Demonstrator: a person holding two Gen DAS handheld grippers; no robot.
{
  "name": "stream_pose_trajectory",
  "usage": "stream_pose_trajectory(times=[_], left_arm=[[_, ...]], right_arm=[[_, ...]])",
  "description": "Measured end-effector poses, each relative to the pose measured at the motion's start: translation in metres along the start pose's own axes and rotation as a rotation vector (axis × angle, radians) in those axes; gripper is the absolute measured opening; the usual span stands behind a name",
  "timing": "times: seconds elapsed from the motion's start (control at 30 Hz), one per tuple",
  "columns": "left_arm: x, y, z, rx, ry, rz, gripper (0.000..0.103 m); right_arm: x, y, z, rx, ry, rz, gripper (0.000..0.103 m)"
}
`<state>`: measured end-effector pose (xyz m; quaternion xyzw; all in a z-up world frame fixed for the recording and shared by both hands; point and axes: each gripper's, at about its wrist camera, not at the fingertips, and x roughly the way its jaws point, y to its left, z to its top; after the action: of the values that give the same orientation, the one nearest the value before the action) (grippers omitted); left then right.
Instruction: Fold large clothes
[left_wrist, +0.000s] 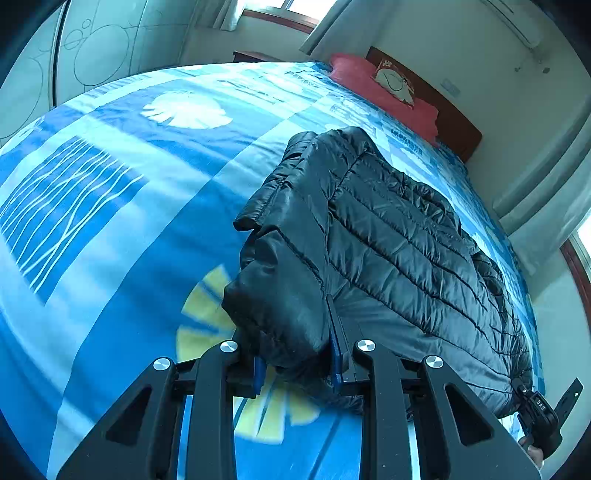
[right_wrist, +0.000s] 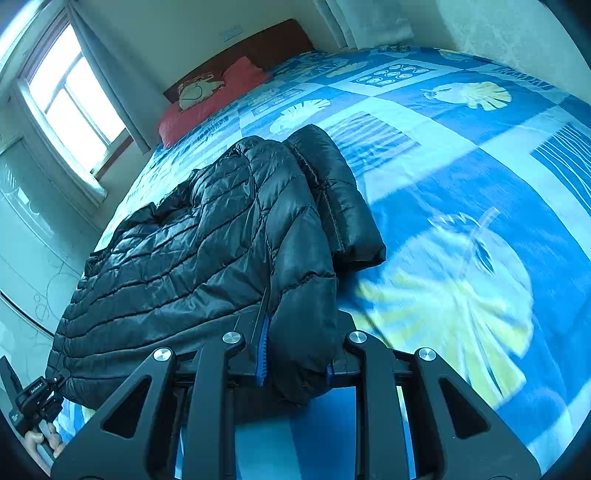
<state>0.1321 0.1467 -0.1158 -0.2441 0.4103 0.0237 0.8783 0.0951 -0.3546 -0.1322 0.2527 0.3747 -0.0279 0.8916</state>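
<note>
A black quilted puffer jacket (left_wrist: 399, 236) hangs stretched between my two grippers above the blue patterned bedspread (left_wrist: 129, 166). My left gripper (left_wrist: 297, 365) is shut on one bunched corner of the jacket. My right gripper (right_wrist: 295, 363) is shut on the opposite corner of the same jacket (right_wrist: 184, 251). A sleeve (right_wrist: 336, 199) is folded over the jacket's body and droops toward the bed. The right gripper shows at the left wrist view's lower right (left_wrist: 539, 413), and the left gripper at the right wrist view's lower left (right_wrist: 35, 400).
A red pillow (left_wrist: 384, 88) lies against the dark wooden headboard (left_wrist: 454, 122) at the far end of the bed. A window (right_wrist: 70, 92) with curtains is beside the bed. A wardrobe (left_wrist: 92, 48) stands beyond the bed's other side.
</note>
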Motion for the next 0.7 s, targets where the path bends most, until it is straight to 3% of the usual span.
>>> stream_pose_trajectory(times=[0.2,0.7], left_arm=[[-0.013,0.004,-0.015,0.000,0.004,0.003,0.027],[-0.022,0.009,-0.029,0.002,0.001,0.000,0.027]], right_arm=[[-0.014,-0.011,-0.015,0.020,0.003,0.014,0.021],[-0.014,-0.021,-0.015,0.044,0.009,0.037,0.022]])
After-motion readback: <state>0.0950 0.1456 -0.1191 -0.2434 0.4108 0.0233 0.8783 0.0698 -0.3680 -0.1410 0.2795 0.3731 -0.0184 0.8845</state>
